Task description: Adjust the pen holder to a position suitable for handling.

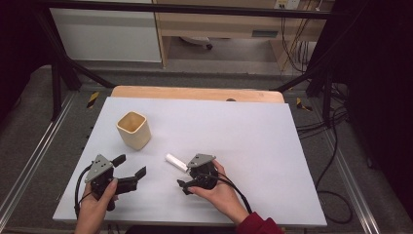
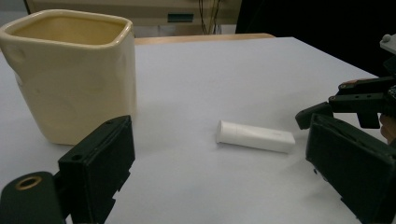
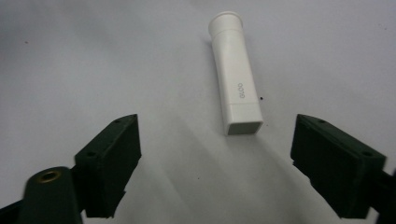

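Just ahead of your right gripper (image 1: 186, 176), on the bare white table top (image 1: 253, 146), lies the small white tube (image 3: 235, 79), flat on its side and apart from everything else. Seen along the right gripper's jaws, its round flared cap points away from you and its flat crimped end points back toward you, sitting between the lines of the two jaws but beyond their tips. Those jaws stand wide, with nothing between the pads and no contact with the tube.

Judge the tube as light and plastic, probably a little soft in the body and stiffer at the cap and the crimp. Its skin looks smooth, so it may slide or roll away from a one-sided push. Your best hold is likely across the middle of the body, near the faint printed marking, with the pads squarely on the two long sides; squeeze gently, since a hard pinch could dent it or force out its contents.

Off to the left and farther up the table stands the cream square cup (image 1: 132, 129), upright, open at the top and well apart from the tube. Your left gripper (image 1: 130, 171) rests nearer you, jaws spread and empty, facing cup and tube.
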A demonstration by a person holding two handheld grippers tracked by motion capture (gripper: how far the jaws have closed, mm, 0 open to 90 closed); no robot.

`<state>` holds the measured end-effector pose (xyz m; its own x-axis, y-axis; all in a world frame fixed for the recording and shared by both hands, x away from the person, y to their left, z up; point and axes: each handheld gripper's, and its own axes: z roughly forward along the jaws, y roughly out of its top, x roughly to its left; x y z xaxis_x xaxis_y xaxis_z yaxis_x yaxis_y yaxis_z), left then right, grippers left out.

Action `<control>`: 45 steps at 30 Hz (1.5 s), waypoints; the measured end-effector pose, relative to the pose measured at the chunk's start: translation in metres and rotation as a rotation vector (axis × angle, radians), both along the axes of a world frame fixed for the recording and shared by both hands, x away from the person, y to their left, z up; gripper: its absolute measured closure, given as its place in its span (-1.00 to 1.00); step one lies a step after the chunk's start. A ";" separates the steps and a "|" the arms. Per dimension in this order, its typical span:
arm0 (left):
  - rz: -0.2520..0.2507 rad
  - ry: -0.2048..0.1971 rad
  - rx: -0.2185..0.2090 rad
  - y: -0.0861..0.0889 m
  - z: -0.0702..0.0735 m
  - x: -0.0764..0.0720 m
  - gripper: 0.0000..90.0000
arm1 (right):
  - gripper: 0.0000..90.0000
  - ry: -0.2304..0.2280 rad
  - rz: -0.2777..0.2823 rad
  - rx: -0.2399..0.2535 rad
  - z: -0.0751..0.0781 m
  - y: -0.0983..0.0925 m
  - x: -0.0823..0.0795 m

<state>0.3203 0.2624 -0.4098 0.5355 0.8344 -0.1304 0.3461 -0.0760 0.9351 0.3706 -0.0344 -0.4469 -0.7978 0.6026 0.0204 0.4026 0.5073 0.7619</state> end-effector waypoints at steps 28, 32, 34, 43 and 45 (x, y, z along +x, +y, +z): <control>-0.011 0.004 0.019 -0.003 -0.001 0.000 -0.82 | -0.08 0.001 -0.022 0.035 -0.007 0.003 0.011; -0.009 0.004 0.018 -0.003 -0.001 0.001 -0.82 | 0.01 0.013 -0.023 0.046 -0.008 0.004 0.018; -0.009 0.005 0.020 -0.003 -0.001 0.001 -0.82 | 0.06 0.014 -0.022 0.042 -0.009 0.005 0.020; -0.012 0.004 0.023 -0.003 -0.001 0.000 -0.82 | 0.35 0.006 0.001 0.028 -0.013 0.012 0.026; -0.012 0.004 0.024 -0.004 -0.002 0.001 -0.82 | 0.40 0.004 0.004 0.024 -0.013 0.013 0.026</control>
<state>0.3208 0.2589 -0.4113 0.5450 0.8308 -0.1130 0.3490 -0.1022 0.9315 0.3969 -0.0216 -0.4600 -0.7999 0.5989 0.0385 0.4041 0.4901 0.7723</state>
